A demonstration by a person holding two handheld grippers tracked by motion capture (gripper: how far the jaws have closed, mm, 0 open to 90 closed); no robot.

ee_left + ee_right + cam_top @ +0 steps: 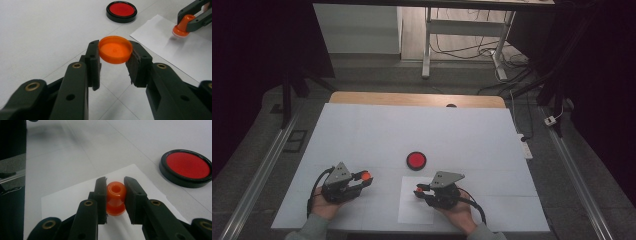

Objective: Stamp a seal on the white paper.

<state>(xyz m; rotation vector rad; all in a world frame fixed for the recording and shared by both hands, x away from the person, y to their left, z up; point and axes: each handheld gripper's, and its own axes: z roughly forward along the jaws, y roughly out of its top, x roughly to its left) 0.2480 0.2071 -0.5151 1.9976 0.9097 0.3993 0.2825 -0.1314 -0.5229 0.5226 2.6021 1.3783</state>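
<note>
White table (362, 130) lies under you. Your left gripper (115, 53) is clamped on the orange cap (115, 49) by its rim: light, slick plastic. Your right gripper (115, 192) pinches the stamp (116, 198) by its narrow neck above the paper (65, 200), near the ink pad (187, 167).

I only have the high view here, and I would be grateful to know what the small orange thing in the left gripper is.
Observer: The left gripper is clamped on an orange cap, its hollow side facing the camera.
Operator: Thank you. And what does the right gripper hold?
Observer: The right gripper grips an orange stamp by its narrow handle, wider base downward.
Operator: Is the stamp over the sheet?
Observer: Yes, in the left gripper view its base stands over the white paper, with a faint shadow beneath.
Operator: And the black dish?
Observer: The ink pad lies open, red surface exposed.
</note>
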